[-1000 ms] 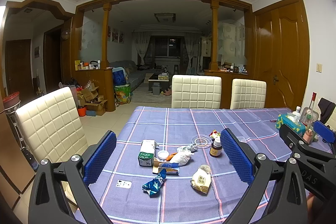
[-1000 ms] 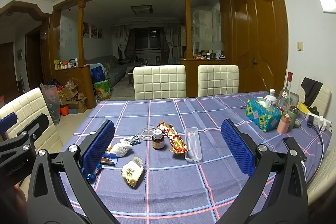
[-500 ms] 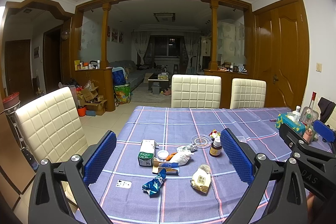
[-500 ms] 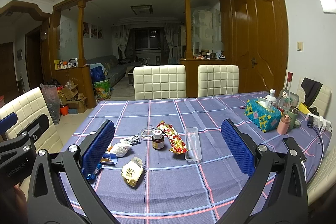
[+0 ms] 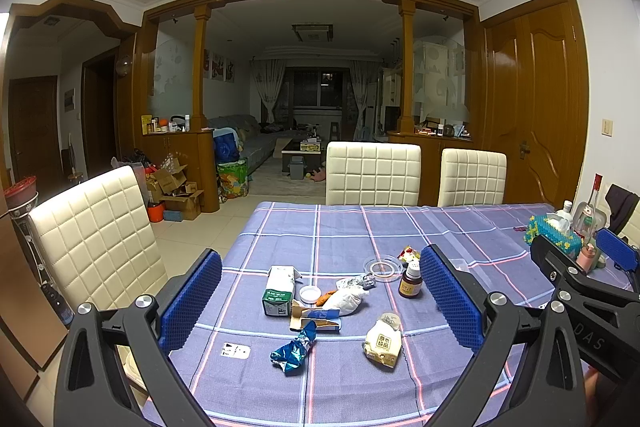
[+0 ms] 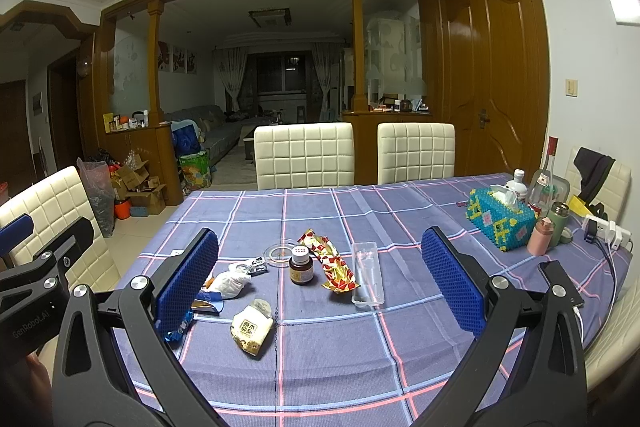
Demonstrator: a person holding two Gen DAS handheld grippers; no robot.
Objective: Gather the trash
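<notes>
Trash lies in the middle of the plaid tablecloth (image 5: 340,227): a green-and-white carton (image 5: 279,291), a crumpled blue wrapper (image 5: 294,349), a yellow snack packet (image 5: 383,343), a white crumpled bag (image 5: 346,301), a torn cardboard piece (image 5: 314,319). The right wrist view adds a red-gold wrapper (image 6: 330,261) and a clear plastic tray (image 6: 367,273). My left gripper (image 5: 320,301) is open and empty, held above the near table edge. My right gripper (image 6: 320,279) is open and empty, to the left one's right.
A brown medicine bottle (image 6: 301,265) and a glass ashtray (image 6: 280,251) stand among the trash. A blue tissue box (image 6: 500,219), bottles and a power strip (image 6: 606,233) crowd the table's right end. White chairs (image 5: 372,173) ring the table.
</notes>
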